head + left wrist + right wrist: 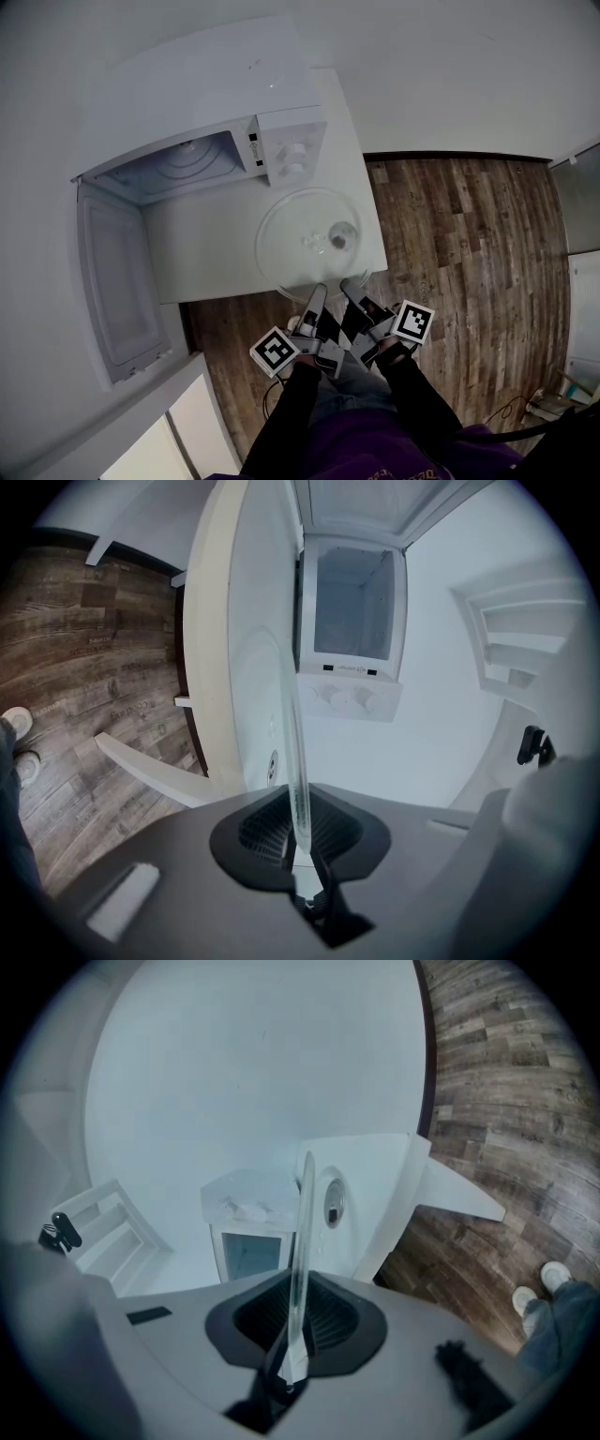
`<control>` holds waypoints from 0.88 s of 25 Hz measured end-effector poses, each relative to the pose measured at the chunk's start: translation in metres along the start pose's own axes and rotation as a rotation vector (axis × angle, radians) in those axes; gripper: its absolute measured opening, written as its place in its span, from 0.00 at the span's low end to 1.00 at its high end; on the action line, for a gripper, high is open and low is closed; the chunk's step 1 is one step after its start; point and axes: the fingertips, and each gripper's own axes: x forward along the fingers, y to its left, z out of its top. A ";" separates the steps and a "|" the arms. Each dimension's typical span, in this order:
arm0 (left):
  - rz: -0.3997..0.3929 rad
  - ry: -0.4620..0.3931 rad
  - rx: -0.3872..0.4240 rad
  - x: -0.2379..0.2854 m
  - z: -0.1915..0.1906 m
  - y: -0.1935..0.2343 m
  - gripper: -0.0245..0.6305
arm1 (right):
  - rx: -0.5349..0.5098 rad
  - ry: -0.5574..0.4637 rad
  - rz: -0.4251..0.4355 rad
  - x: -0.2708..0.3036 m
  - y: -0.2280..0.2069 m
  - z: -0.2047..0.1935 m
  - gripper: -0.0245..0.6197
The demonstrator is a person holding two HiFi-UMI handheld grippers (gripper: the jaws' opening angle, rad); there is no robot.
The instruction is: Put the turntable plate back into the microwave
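Glass turntable plate (314, 234): head view, lying flat on white table (202, 253) in front of microwave (281, 141), near rim overhanging the table edge; door (117, 281) swung open. Left gripper (314, 302) and right gripper (354, 292) both sit at that near rim.
Left gripper view: jaws narrow, clamped on the rim, glass seen edge-on.
Right gripper view: likewise, jaws pinching the glass.
Step judged: plate gripped, not yet carried. Next move calls for a level lift, then leftward into the cavity (183, 164).
Unclear: whether the plate rests or hovers; cavity floor largely hidden by the housing.
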 end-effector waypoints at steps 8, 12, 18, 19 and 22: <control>-0.014 -0.025 0.041 -0.012 0.007 -0.007 0.10 | -0.011 0.030 0.024 0.004 0.008 -0.011 0.11; -0.019 -0.042 0.055 -0.019 0.011 -0.012 0.10 | -0.026 0.053 0.043 0.007 0.015 -0.017 0.11; -0.027 -0.081 0.084 -0.031 0.018 -0.019 0.11 | -0.028 0.097 0.065 0.012 0.021 -0.030 0.11; -0.028 -0.089 0.091 -0.033 0.019 -0.020 0.11 | -0.030 0.105 0.071 0.013 0.023 -0.032 0.11; -0.032 -0.115 0.103 -0.039 0.024 -0.025 0.11 | -0.043 0.129 0.091 0.018 0.029 -0.037 0.11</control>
